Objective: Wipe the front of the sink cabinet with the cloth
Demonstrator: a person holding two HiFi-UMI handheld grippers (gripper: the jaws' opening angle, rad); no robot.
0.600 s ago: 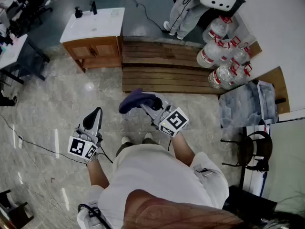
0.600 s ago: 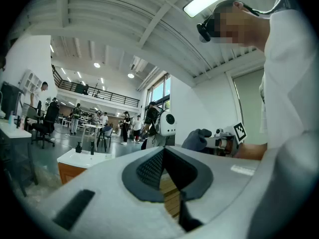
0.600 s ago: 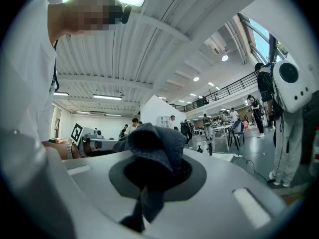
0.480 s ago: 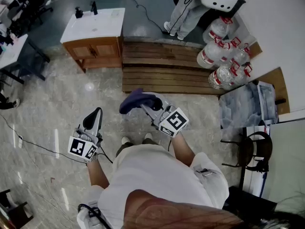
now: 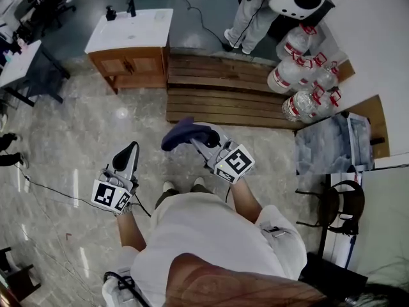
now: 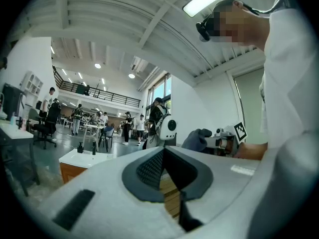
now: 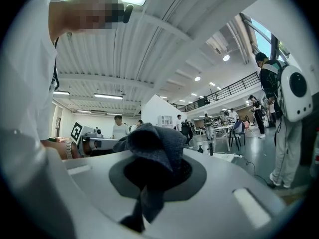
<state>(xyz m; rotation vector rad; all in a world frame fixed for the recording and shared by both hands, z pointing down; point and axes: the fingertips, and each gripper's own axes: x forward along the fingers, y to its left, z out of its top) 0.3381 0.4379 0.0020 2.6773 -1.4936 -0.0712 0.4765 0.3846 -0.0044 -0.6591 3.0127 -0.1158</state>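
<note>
The sink cabinet, wooden with a white top and two front doors, stands far ahead at upper left in the head view; it shows small in the left gripper view too, as the cabinet. My right gripper is shut on a dark blue-grey cloth, which bunches over its jaws in the right gripper view as the cloth. My left gripper hangs at lower left, jaws closed with nothing between them, held well short of the cabinet.
A slatted wooden platform lies between me and the cabinet's right side. Several large water bottles are piled at upper right. A person stands beyond the platform. A black stool is at right, cables trail on the floor at left.
The whole head view has shifted slightly; cabinet and platform sit a little right and lower in the frame. Both grippers keep their pose, the cloth still held.
</note>
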